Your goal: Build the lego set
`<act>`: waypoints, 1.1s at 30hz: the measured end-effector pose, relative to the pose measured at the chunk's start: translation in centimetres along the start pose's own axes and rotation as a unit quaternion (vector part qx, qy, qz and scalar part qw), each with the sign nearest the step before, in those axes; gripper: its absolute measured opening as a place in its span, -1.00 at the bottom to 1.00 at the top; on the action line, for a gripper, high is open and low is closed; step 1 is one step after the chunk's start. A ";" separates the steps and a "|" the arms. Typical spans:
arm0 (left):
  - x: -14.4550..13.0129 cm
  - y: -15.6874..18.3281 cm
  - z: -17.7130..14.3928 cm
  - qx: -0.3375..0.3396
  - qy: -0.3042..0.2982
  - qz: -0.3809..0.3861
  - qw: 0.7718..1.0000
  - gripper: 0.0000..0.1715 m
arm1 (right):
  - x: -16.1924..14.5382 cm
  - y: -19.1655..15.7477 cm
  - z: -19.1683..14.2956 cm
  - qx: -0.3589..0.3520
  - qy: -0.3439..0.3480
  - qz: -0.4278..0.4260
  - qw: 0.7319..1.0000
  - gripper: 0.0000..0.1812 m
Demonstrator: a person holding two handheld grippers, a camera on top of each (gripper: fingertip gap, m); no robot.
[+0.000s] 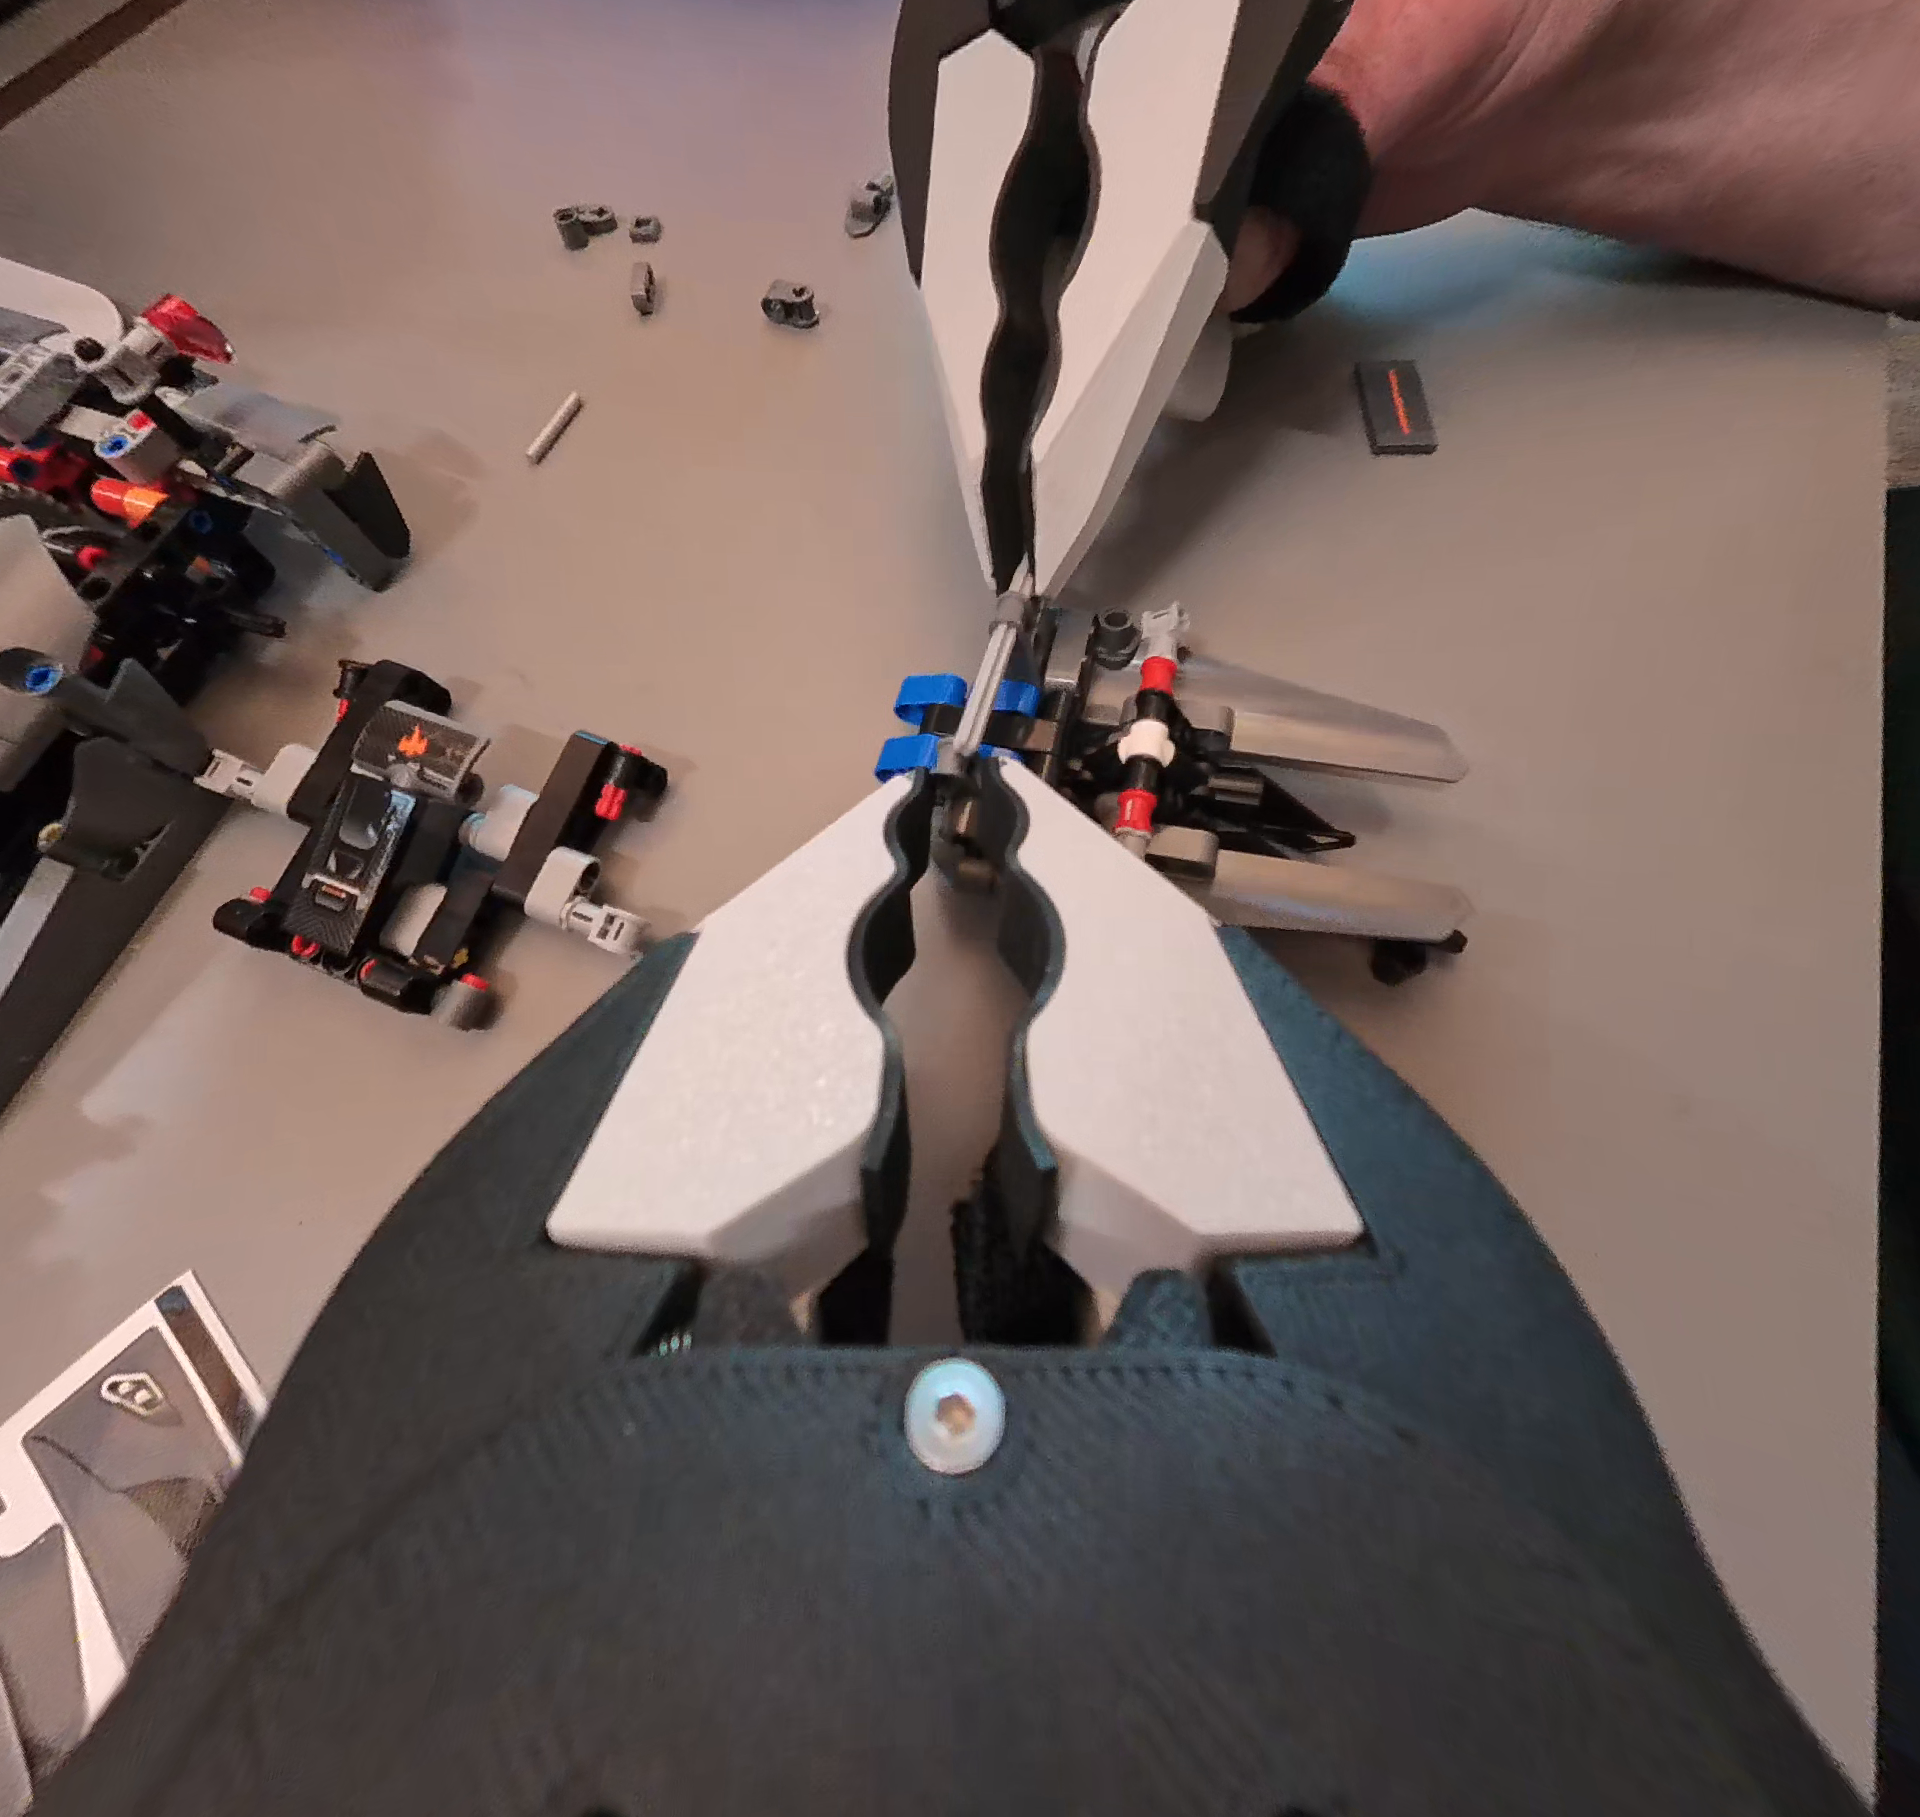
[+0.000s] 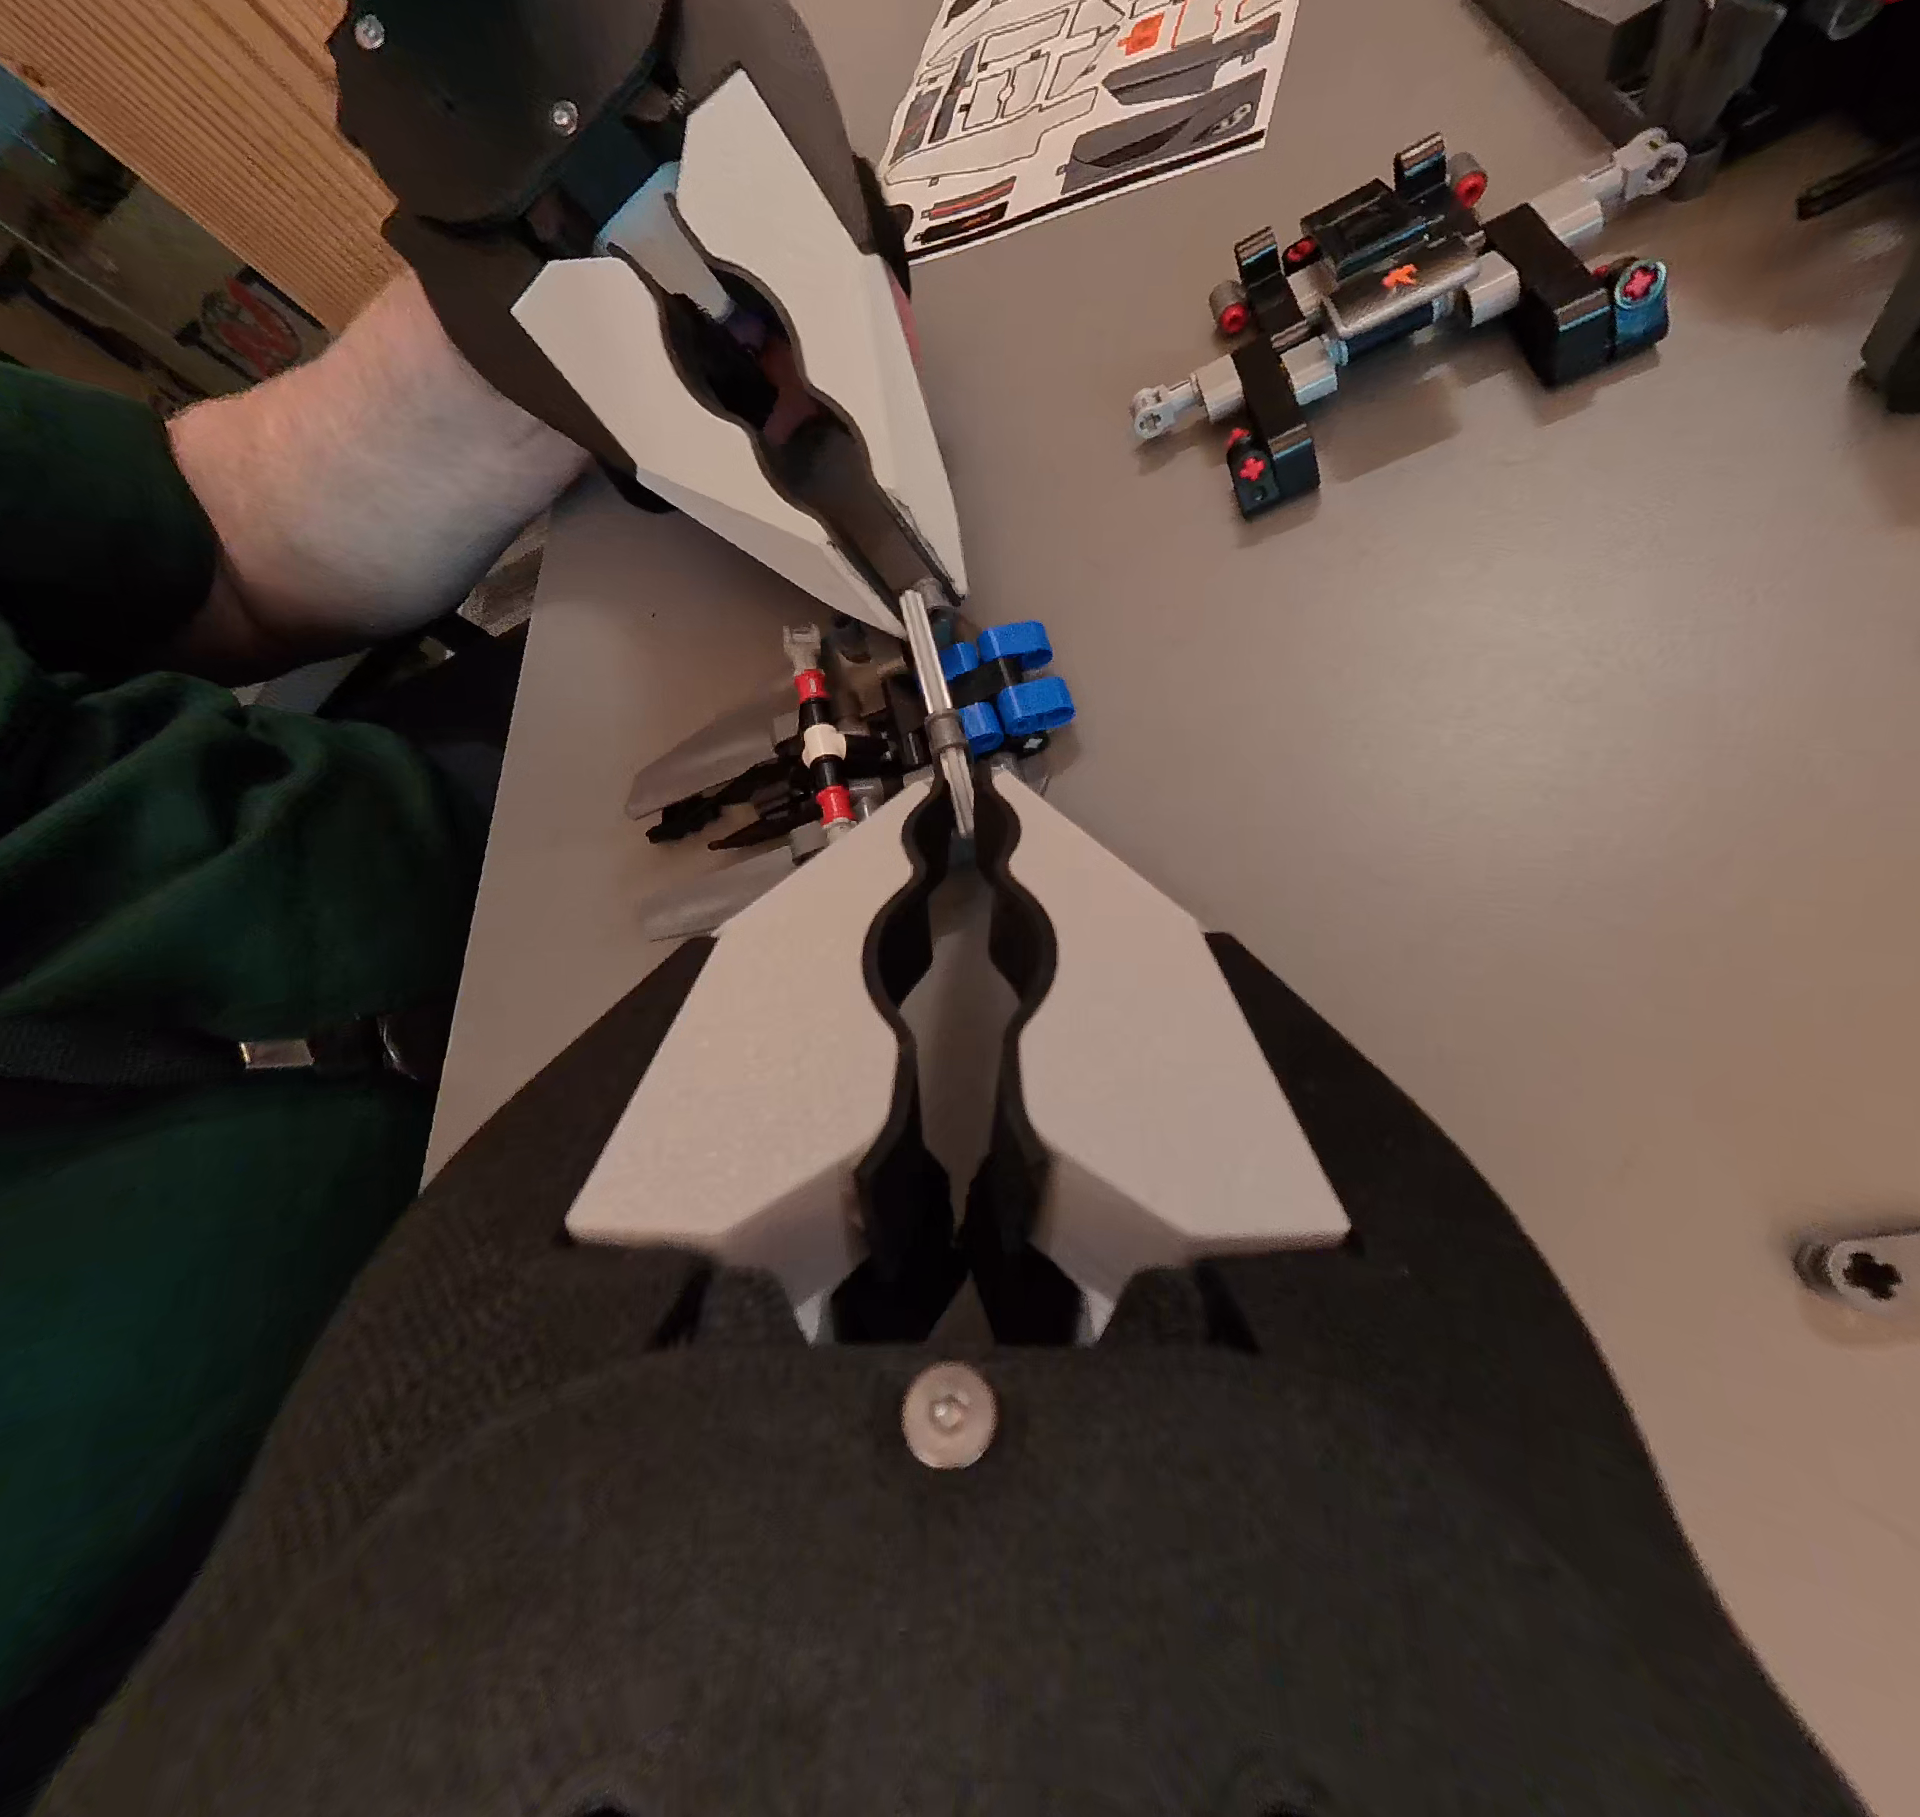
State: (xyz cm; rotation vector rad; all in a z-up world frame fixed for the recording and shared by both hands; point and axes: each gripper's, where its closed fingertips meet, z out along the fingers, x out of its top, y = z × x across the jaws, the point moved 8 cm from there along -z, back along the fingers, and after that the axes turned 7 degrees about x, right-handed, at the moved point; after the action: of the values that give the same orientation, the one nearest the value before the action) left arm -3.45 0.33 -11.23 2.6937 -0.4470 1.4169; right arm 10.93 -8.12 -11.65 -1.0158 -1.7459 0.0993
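A small black and grey Technic sub-assembly [image 1: 1143, 759] with two blue connectors [image 1: 930, 723], red and white bushes and grey wing panels lies on the grey table; it also shows in the right wrist view [image 2: 821, 759]. A thin grey axle [image 1: 987, 687] runs across the blue connectors [image 2: 1013, 692]. My left gripper [image 1: 961, 791] is shut on the sub-assembly's near end, just below the blue connectors. My right gripper [image 2: 961, 806] is shut on one end of the axle [image 2: 948, 718]. It comes in from above in the left wrist view [image 1: 1018, 588], tip to tip with the left gripper.
A second black sub-assembly with an orange sticker [image 1: 395, 832] [image 2: 1392, 313] and a larger model [image 1: 125, 479] lie to the left. Loose dark grey parts [image 1: 644, 261], a spare axle [image 1: 554, 427], a black tile [image 1: 1397, 406], a sticker sheet [image 2: 1101, 53] and a grey connector [image 2: 1860, 1274] are scattered. The table edge [image 2: 499, 832] is close. About 4 cm separates my left fingertips from my right.
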 end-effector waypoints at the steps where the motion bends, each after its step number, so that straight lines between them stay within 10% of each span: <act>1: -0.1 0.0 0.0 -0.008 -0.004 -0.004 1.000 -0.91 | 0.0 -0.1 0.0 -0.001 0.000 -0.008 1.000 -0.98; 33: 0.0 -0.4 0.0 -0.048 -0.030 -0.002 0.998 -0.87 | 0.2 -0.4 -0.1 -0.003 0.005 -0.031 1.000 -0.98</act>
State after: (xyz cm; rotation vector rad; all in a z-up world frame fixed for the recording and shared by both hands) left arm -3.35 0.71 -11.20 2.6640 -0.4996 1.2825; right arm 10.74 -8.24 -11.29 -0.9643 -1.7671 0.0493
